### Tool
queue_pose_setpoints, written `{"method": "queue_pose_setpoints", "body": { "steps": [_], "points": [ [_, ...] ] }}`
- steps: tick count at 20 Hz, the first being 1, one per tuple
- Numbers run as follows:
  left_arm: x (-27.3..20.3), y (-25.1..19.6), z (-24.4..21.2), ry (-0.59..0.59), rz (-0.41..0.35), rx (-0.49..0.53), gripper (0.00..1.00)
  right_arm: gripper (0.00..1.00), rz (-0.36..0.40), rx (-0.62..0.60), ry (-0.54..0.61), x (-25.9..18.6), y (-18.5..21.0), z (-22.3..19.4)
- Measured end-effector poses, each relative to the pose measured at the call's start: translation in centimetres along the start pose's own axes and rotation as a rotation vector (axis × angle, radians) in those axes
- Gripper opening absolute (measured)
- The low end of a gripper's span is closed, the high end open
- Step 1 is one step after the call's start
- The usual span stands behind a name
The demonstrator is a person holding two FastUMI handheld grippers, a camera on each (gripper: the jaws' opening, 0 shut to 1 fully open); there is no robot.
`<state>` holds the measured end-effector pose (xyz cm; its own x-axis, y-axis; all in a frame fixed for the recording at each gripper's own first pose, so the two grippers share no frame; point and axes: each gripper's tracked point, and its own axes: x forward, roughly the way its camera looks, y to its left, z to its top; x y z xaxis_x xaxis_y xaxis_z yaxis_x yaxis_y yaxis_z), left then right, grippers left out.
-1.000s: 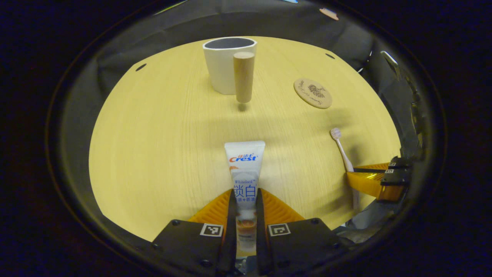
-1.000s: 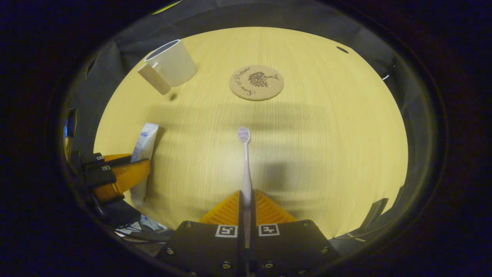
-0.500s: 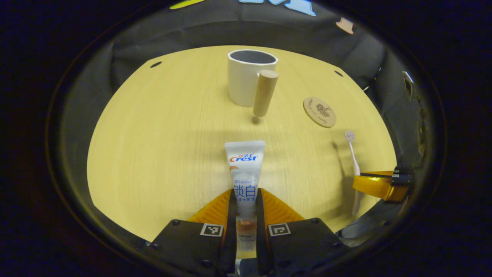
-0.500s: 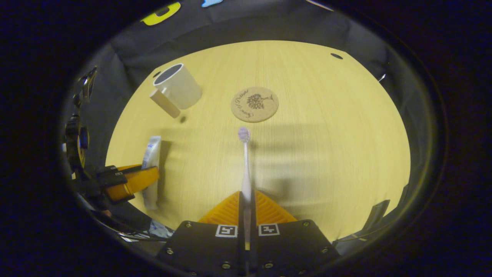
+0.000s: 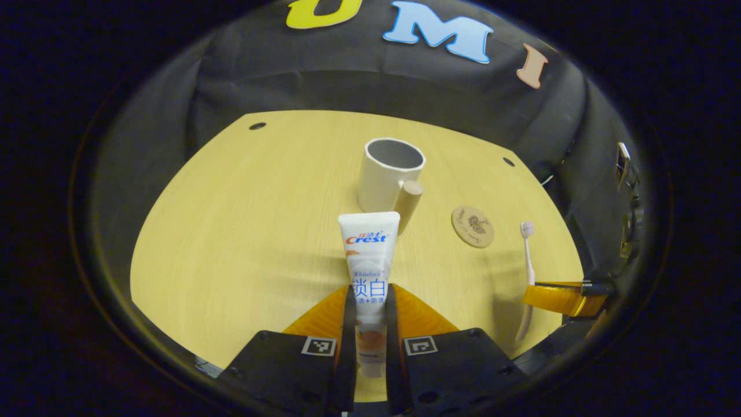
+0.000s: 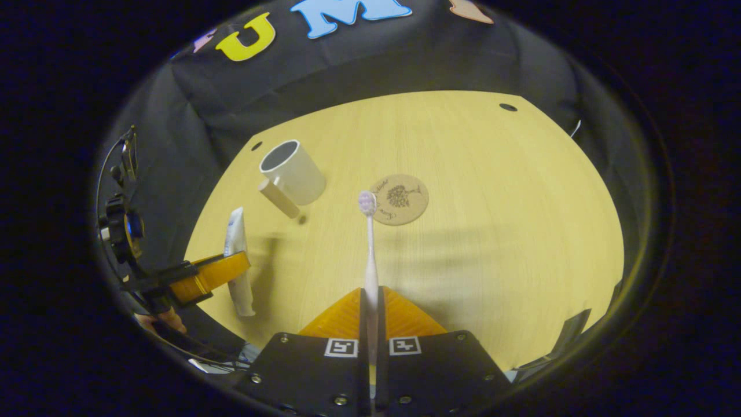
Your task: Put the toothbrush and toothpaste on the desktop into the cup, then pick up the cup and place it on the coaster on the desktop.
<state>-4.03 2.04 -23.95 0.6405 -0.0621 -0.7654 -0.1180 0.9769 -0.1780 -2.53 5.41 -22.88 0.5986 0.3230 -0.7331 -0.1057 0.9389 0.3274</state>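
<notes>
**Both grippers lifted, each holding one item, cup not yet loaded**

Left gripper view: the left gripper (image 5: 368,315) has its jaws pinching a toothpaste tube (image 5: 369,255) near its lower end, so most of the tube sticks out ahead, flat crimped end forward. Tube is off the desk (image 5: 231,231), pointing roughly toward a white cup (image 5: 386,180) w/ a round wooden handle (image 5: 408,204) that faces the camera. The cup stands upright near the desk's middle, mouth open & apparently empty. A grip low on the tube probably leaves a long free end to drop into the cup.

Right of the cup, apart from it, a round cork coaster (image 5: 473,227) lies flat w/ nothing on it.

Right gripper view: the right gripper (image 6: 370,313) has its jaws pressed onto a toothbrush (image 6: 369,255) at the lower handle; the bristle head points up and away. From this angle the head overlaps the coaster's edge (image 6: 405,200), but the brush is in the air, not touching it. The cup (image 6: 293,172) sits left of the coaster, handle toward the near-left.

Pose: both grippers are held above the desk's near edge, tilted down toward the desk. Each shows at the side of the other's view, well apart: the left one, tube hanging from it; the right one, brush upright in its grip. Part of a hand (image 6: 159,318) shows under the left gripper.

Judgement: both picks look done; next is carrying each item over the cup's mouth, likely one at a time. The handle side may block a low approach.
</notes>
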Motion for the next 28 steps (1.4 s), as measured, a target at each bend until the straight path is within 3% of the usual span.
{"method": "queue_pose_setpoints", "body": {
  "steps": [12,14,22,28],
  "points": [
    [-2.7,-0.2,12.5,-0.381,-0.027,-0.036,0.29,0.02,0.067,-0.049,-0.294,-4.1,1.5,5.6],
    [-2.9,-0.3,14.4,-0.432,-0.037,-0.021,0.27,0.05,0.060,-0.065,-0.327,-4.5,1.4,6.2],
    [-2.0,-0.7,20.3,-0.656,-0.094,0.005,0.28,0.05,0.034,-0.047,-0.386,-6.2,1.8,7.1],
    [0.3,-1.6,23.3,-0.733,-0.115,0.000,0.27,0.05,0.007,-0.039,-0.432,-7.4,1.6,7.5]
  ]
}}
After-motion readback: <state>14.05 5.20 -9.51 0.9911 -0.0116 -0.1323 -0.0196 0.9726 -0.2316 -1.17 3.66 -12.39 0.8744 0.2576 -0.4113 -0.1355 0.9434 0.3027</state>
